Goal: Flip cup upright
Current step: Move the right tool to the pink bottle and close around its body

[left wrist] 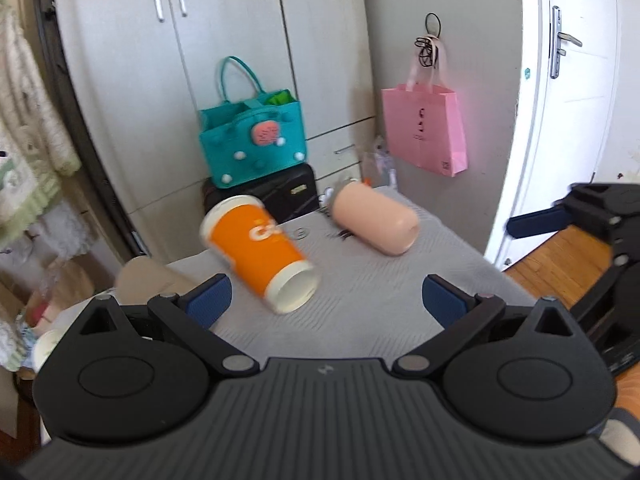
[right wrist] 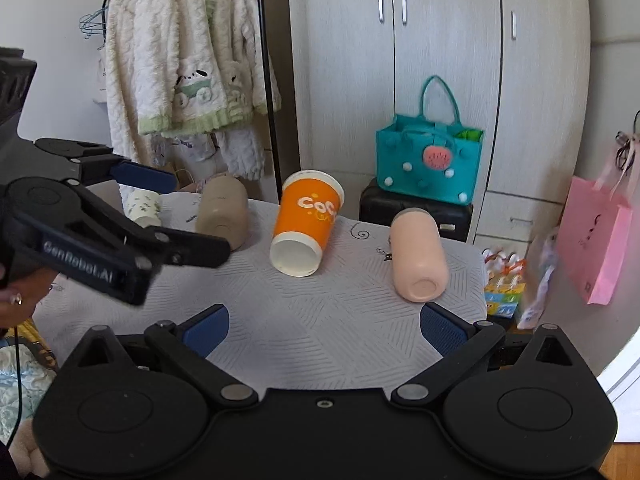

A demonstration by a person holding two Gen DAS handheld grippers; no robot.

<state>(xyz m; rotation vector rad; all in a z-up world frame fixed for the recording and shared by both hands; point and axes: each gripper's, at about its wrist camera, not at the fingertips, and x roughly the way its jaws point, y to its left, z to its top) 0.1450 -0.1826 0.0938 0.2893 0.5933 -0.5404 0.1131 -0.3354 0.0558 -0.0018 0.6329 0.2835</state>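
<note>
On the grey quilted table [right wrist: 320, 320], four toppled cups: one orange cup [right wrist: 306, 222], one pink [right wrist: 416, 256], one beige [right wrist: 222, 210], one white [right wrist: 144, 208]; both grippers' jaws apart.

This is a lived-in bedroom at home. A tall pale wardrobe [right wrist: 440, 80] fills the back wall, fluffy children's cardigans [right wrist: 188, 60] hang from a black clothes rail, a teal felt tote [left wrist: 252, 148] sits on a black suitcase [left wrist: 276, 196], a pink gift bag [left wrist: 426, 132] hangs beside a white door [left wrist: 568, 100], and the floor is wooden [left wrist: 560, 260].
</note>
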